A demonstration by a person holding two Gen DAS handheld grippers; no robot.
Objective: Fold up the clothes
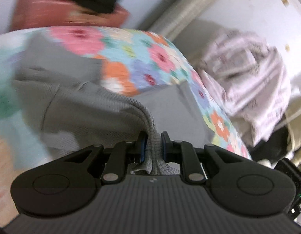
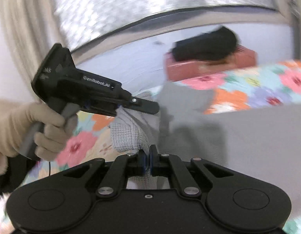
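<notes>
Fingers of our left gripper [image 1: 152,144] and right gripper [image 2: 147,159] each pinch the grey garment [image 1: 76,105], lifting an edge to fold.

A grey waffle-knit garment [image 1: 82,109] lies on a bedspread [image 1: 142,54] patterned with pink, orange and blue flowers.

The flowery sheet [image 1: 130,58] is all smeared. The striped pile [image 1: 248,74] is fuzzy, maybe clothes. The black thing [image 2: 205,44] is too blurry to tell.

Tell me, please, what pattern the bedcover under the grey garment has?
Multicoloured flowers on the bedcover, clearest in the left wrist view.
</notes>
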